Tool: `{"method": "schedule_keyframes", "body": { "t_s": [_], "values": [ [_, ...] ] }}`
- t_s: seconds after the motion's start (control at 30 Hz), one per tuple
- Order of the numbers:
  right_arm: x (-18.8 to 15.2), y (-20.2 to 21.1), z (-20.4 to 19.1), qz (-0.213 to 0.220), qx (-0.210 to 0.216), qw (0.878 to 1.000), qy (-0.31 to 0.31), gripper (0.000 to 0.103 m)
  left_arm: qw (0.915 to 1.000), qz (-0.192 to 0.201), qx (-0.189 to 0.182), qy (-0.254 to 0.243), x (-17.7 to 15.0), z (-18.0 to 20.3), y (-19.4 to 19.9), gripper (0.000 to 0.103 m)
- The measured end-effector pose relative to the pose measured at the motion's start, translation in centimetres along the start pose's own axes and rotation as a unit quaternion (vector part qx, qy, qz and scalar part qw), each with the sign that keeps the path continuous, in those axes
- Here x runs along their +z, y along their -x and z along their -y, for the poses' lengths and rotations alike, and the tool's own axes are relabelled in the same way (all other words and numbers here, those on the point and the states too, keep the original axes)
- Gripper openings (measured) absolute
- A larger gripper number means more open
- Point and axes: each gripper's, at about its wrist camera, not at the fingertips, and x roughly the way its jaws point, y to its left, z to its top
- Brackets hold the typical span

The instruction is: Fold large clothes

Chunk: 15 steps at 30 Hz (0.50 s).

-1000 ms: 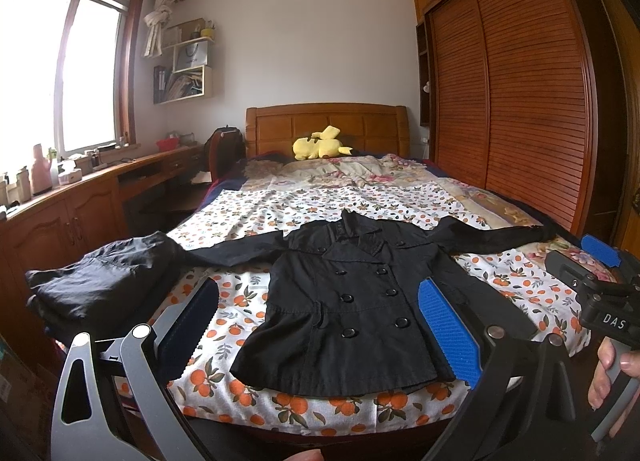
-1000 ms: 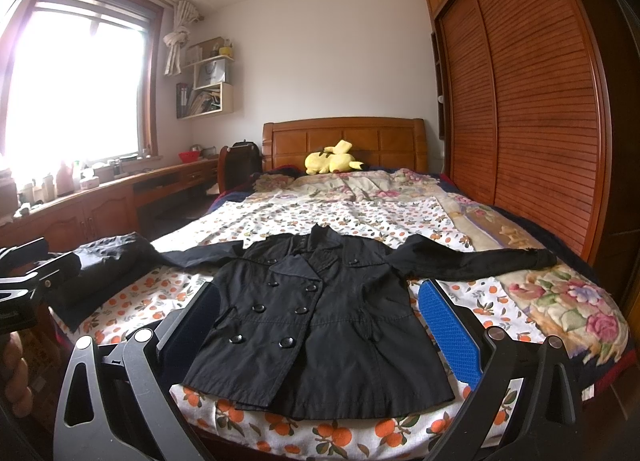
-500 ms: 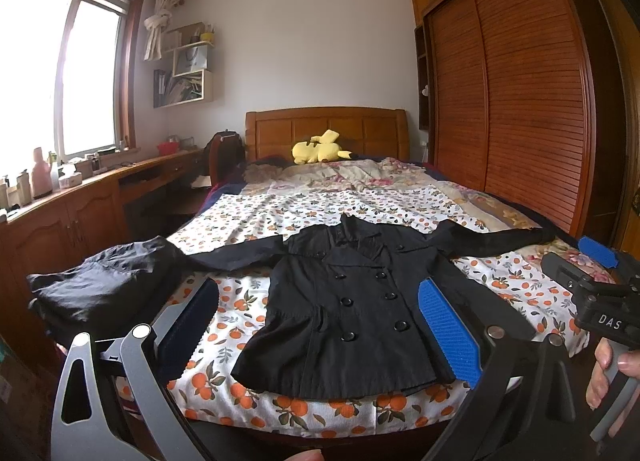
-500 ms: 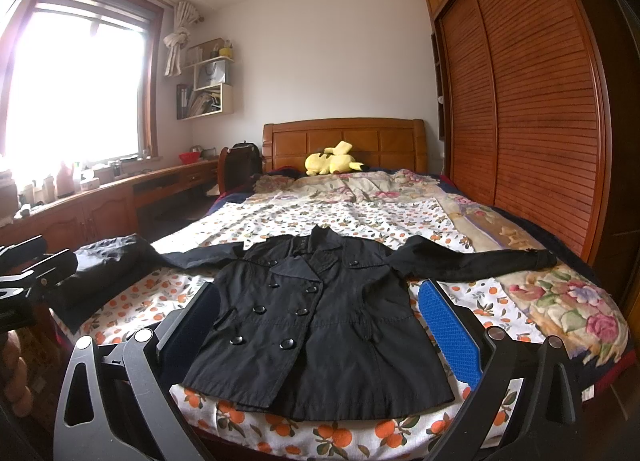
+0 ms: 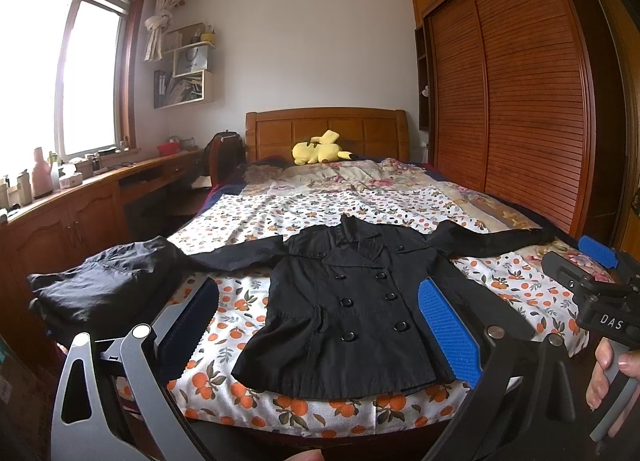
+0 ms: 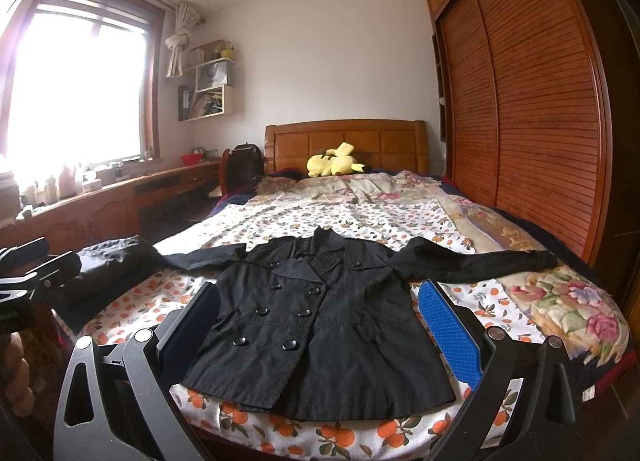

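Note:
A black double-breasted coat (image 5: 352, 309) (image 6: 316, 321) lies flat and face up at the foot of the bed, both sleeves spread out sideways. My left gripper (image 5: 316, 325) hangs open in front of the bed edge, short of the coat's hem. My right gripper (image 6: 320, 325) is open too, level with the hem and holding nothing. In the left wrist view the right gripper (image 5: 588, 273) shows at the right edge, held by a hand (image 5: 612, 377). The left gripper (image 6: 36, 269) appears at the left edge of the right wrist view.
A dark bundle of clothes (image 5: 100, 285) sits on the bed's left corner. The bed (image 5: 360, 197) has a fruit-print sheet and a yellow plush toy (image 5: 316, 149) at the headboard. A wooden desk (image 5: 60, 213) runs along the left, a slatted wardrobe (image 5: 520, 101) along the right.
Both grippers have drawn back and up a little, so the coat sits slightly lower and smaller in view. The coat has not moved and both grippers stay open.

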Motion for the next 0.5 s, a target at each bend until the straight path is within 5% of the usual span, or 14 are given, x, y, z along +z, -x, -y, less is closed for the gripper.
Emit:
{"method": "schedule_keyframes", "body": {
  "t_s": [0.5],
  "values": [
    [0.05, 0.03, -0.13, -0.002, 0.001, 1.000, 0.000, 0.096, 1.0000, 0.000, 0.001, -0.001, 0.49, 0.09, 0.75, 0.101]
  ]
}}
